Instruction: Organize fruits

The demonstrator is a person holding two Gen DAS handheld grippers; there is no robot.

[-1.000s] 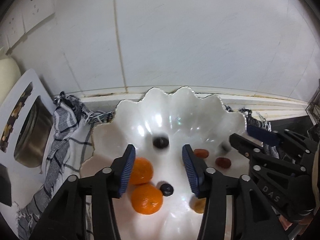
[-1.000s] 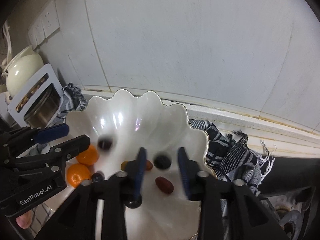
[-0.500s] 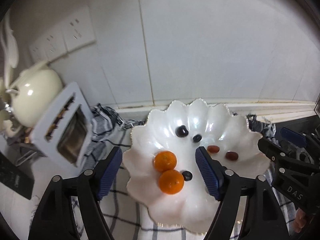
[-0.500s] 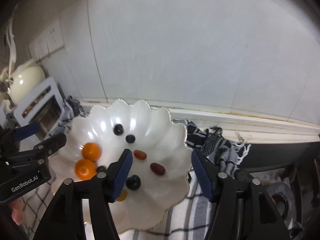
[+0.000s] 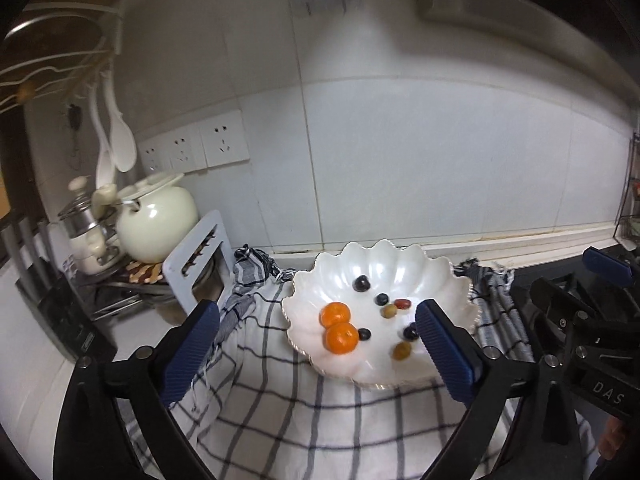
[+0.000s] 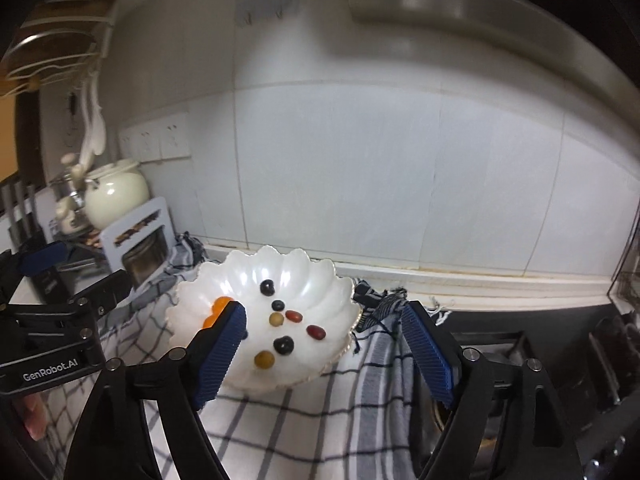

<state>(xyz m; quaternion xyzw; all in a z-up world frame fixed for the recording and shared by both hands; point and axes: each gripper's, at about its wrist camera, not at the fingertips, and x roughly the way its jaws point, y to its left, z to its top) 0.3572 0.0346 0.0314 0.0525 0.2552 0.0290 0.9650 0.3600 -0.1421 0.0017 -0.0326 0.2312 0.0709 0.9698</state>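
A white scalloped bowl (image 5: 404, 268) sits on a checked cloth (image 5: 288, 412) and also shows in the right wrist view (image 6: 316, 284). It holds two oranges (image 5: 340, 338), several dark grapes (image 5: 362, 283), red ones (image 6: 316, 332) and yellowish ones (image 6: 264, 359). My left gripper (image 5: 316, 348) is open and empty, held back above the cloth in front of the bowl. My right gripper (image 6: 324, 352) is open and empty, also drawn back from the bowl. Each gripper shows at the edge of the other's view.
A cream teapot (image 5: 154, 220) and a white toaster-like rack (image 5: 200, 264) stand at the left by the tiled wall. Wall sockets (image 5: 196, 148) are above them. A dark stove top (image 6: 540, 356) lies at the right. Utensils hang at the upper left.
Both grippers have pulled back and up from the bowl and opened wider. The fruit stays in the bowl.
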